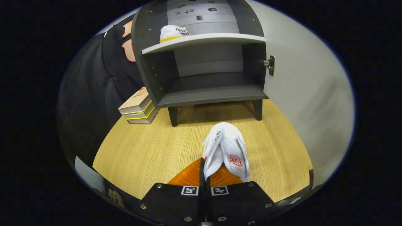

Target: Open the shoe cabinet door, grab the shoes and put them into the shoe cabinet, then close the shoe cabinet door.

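Jaws [205, 175] drawn together, clamped on the collar of a small white canvas shoe [226, 150] — fabric pinched and folded between the two fingers, both pressing on it. Shoe hangs out ahead of the fingertips, toe pointing away toward the cabinet, above the bench. A red stamped logo sits on the shoe's inner side; characters too small and warped to read. Metal eyelets visible along the lace edge.

Each finger block carries a small square black-and-white marker tag on top, with screw heads around.

Light wood-grain bench [141, 150] below, fine straight grain, matt finish.

Dark grey laminate shoe cabinet [150, 78] stands on the bench beyond the shoe, on short square legs, open at the front. Its pale door [301, 81] is swung out on the right, held by a metal hinge [270, 64]. One light grey shelf [204, 39] splits the inside into upper and lower compartments; lower compartment bare.

Second white shoe [172, 32] with a yellowish rubber sole rests on the shelf, left side, heel facing out — blue and red lettering on the heel, not legible.

Stack of three books [138, 108] lies just beside the cabinet's left leg, touching the bench; cover print unreadable
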Demonstrator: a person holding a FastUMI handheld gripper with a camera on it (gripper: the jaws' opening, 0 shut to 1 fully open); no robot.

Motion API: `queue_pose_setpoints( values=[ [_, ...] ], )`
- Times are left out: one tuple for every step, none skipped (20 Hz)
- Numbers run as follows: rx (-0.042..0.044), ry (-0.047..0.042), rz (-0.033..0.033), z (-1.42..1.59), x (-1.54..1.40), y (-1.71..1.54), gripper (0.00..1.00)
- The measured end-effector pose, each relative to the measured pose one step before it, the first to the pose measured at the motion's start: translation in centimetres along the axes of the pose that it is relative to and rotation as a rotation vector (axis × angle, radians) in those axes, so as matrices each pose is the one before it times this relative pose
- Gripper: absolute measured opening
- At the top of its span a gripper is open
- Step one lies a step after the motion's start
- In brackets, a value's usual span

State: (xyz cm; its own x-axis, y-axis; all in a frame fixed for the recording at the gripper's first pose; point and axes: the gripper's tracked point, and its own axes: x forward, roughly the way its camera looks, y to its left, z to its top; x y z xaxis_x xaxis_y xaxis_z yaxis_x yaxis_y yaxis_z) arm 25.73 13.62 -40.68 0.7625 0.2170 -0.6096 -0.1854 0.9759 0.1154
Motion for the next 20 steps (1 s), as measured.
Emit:
queue_pose_setpoints(
  values=[
    [-0.01095, -0.00711, -0.00503, 0.744, -0.812, 0.16, 0.01],
    [-0.00599, -0.00983, -0.00062, 0.848, -0.882, 0.103, 0.01],
    [-0.0022, -0.01347, 0.00254, 1.072, -0.893, 0.225, 0.0],
    [0.00077, -0.01547, 0.00314, 1.149, -0.965, 0.122, 0.0],
    [0.00068, -0.01926, 0.00119, 1.286, -0.802, 0.072, 0.0],
    [-0.00222, -0.02336, -0.00301, 1.468, -0.841, 0.124, 0.0],
    [-0.00253, -0.03876, 0.00337, 1.73, -0.316, 0.199, 0.0],
    [-0.00212, -0.03389, 0.00563, 1.851, -0.577, 0.284, 0.0],
    [-0.00953, -0.02484, 0.00766, 1.53, -0.46, 0.49, 0.0],
    [-0.00853, -0.01893, 0.00495, 1.684, -0.289, 0.19, 0.0],
    [-0.00339, -0.01636, 0.00308, 1.66, -0.222, 0.114, 0.0],
    [-0.00094, -0.0157, 0.0038, 1.544, -0.136, 0.088, 0.0],
    [-0.00987, -0.01645, 0.00162, 1.424, 0.309, 0.075, 0.0],
    [-0.02181, -0.01371, -0.0037, 1.29, 0.258, -0.22, 0.0],
    [-0.02296, -0.01163, -0.00725, 1.182, 0.512, -0.326, 0.0],
    [-0.01813, -0.00872, -0.01157, 1.211, 0.54, -0.539, 0.0],
    [-0.01564, -0.00937, -0.00616, 1.351, 0.493, -0.333, 0.0],
    [-0.02044, -0.01524, -0.00041, 1.455, 0.763, -0.382, 0.0],
    [-0.01492, -0.00705, 0.00338, 1.272, 0.762, -0.188, 0.0],
    [-0.01785, -0.01061, 0.00474, 1.318, 0.939, -0.295, 0.0]
  ],
)
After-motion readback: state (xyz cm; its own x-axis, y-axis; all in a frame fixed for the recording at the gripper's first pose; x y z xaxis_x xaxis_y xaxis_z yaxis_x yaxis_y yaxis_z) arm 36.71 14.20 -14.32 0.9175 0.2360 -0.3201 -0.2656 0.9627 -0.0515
